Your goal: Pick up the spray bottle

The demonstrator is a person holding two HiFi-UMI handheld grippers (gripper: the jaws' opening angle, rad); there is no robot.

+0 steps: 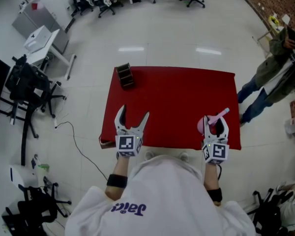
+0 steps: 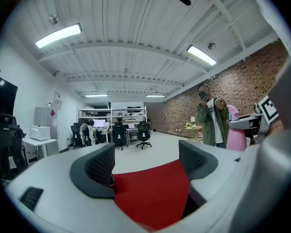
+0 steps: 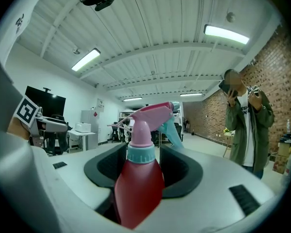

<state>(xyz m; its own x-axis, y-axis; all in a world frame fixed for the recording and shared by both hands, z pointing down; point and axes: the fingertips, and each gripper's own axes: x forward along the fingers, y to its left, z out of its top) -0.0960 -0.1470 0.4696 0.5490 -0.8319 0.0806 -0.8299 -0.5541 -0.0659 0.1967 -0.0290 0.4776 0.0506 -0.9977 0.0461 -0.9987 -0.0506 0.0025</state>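
Observation:
The spray bottle (image 3: 138,178) has a red body, a light blue collar and a pink trigger head. My right gripper (image 3: 143,166) is shut on its body, the dark pads pressing both sides. In the head view the spray bottle (image 1: 210,122) shows pink above the red table (image 1: 172,102), near its front right corner, inside my right gripper (image 1: 215,127). My left gripper (image 1: 132,119) stands open over the table's front left part with nothing between its fingers. In the left gripper view my left gripper (image 2: 148,166) looks over red cloth, and the spray bottle (image 2: 236,132) shows at the right.
A small dark wooden box (image 1: 125,75) sits at the table's far left corner. A person in a green jacket (image 1: 275,68) stands beyond the right edge, holding something up. Office chairs (image 1: 29,90) and a white desk (image 1: 42,43) stand on the left floor.

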